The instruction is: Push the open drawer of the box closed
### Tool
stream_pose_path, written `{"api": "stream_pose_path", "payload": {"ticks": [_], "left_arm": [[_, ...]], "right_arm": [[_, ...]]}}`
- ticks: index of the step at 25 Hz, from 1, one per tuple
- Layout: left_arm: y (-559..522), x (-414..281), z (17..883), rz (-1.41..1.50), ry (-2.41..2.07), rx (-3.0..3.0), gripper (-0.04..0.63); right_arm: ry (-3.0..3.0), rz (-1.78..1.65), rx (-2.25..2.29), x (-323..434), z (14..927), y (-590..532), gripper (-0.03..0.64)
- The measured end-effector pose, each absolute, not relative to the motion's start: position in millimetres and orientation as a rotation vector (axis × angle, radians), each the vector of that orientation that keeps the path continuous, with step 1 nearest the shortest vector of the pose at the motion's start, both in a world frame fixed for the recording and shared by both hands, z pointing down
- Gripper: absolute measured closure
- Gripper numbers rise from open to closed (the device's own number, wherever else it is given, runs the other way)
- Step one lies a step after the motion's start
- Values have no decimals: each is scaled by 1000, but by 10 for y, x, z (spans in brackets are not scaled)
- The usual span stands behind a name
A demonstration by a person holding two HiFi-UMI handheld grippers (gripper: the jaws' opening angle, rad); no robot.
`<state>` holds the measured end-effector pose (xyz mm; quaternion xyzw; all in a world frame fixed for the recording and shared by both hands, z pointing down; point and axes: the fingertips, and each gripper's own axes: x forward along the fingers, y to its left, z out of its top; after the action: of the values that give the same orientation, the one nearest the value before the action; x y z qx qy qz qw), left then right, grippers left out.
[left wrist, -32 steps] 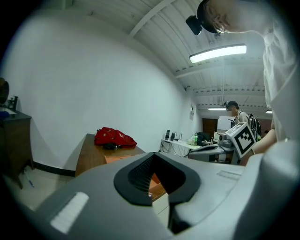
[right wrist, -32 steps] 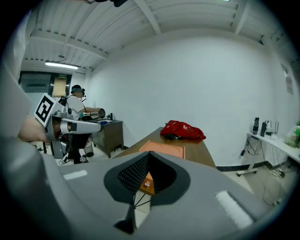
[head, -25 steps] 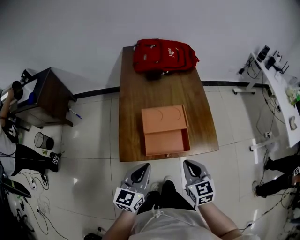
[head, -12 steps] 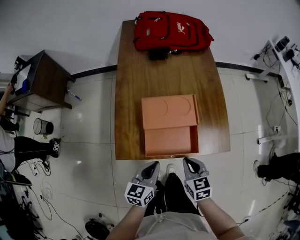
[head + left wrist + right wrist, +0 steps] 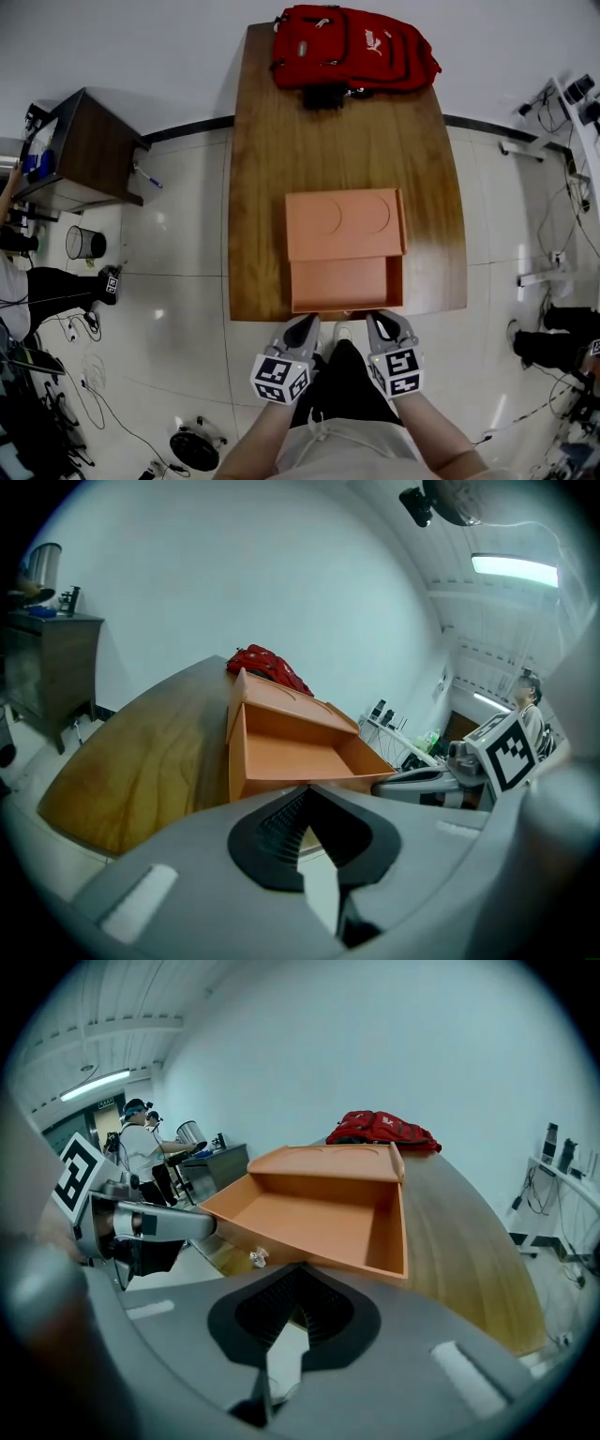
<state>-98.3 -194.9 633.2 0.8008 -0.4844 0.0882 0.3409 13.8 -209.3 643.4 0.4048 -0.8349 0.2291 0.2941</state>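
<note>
The left claw (image 5: 302, 330) is low in the head view, held by the person. Its two jaws are pressed together at the tips and nothing is between them. The right claw (image 5: 380, 326) is just beside it, on the right. Its jaws are pressed together too, with nothing in them. Each claw has a cube with black and white squares on it. Both claws point at the front of the drawer (image 5: 347, 283) and are very close to it. I cannot tell if they touch it.

A small shiny knob (image 5: 257, 1258) sits on the drawer front, just past the tip of the right claw.

The drawer is orange and it is pulled out toward the person. Its front is at the near edge of the worktop (image 5: 258, 187). The drawer sticks out of the orange box (image 5: 343, 223), and the box top has two round marks on it. The box sits in the near half of the brown wooden worktop, a bit to the right of the middle.

At the far end of the worktop lies a red backpack (image 5: 356, 45), well apart from the box. It is by the white wall.

On the floor to the left stands a dark side table (image 5: 89, 155), away from the worktop. Near it is a small round bin (image 5: 82, 242). The floor has light shiny tiles.
</note>
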Motion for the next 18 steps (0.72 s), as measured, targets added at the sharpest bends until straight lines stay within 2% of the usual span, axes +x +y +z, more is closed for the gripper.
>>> {"api": "stream_pose_path", "payload": {"ticks": [18], "left_arm": [[-2758,-1084,6292,214,-1332,2036,589]], "right_arm": [[-2276,596,1080,29,6427,-2913,609]]}}
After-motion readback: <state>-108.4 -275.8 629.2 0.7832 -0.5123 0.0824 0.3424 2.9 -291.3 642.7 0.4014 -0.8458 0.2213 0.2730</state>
